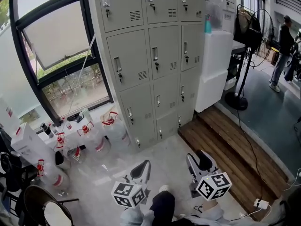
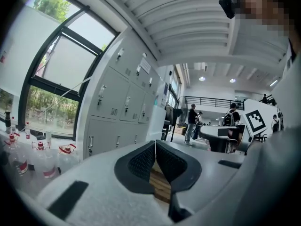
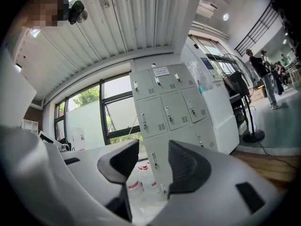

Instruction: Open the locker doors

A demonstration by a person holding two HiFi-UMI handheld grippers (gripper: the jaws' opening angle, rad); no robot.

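Two empty grippers: left gripper [image 2: 154, 144] pinched closed, right gripper [image 3: 153, 145] spread wide. Only gripper views show the ribbed white ceiling [image 3: 117, 18]. Tall grey metal lockers [image 1: 150, 55] stand upright, facing them.

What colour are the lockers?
The lockers are light grey, seen best in the head view.

Left gripper [image 1: 141, 169], right gripper [image 1: 201, 161]: light grey shells, black textured pads [image 2: 139, 163]. Cube [image 1: 214, 186] with black-and-white square markers on each. Pale grey sleeves [image 1: 132, 217]; dark trouser leg [image 1: 162, 206].
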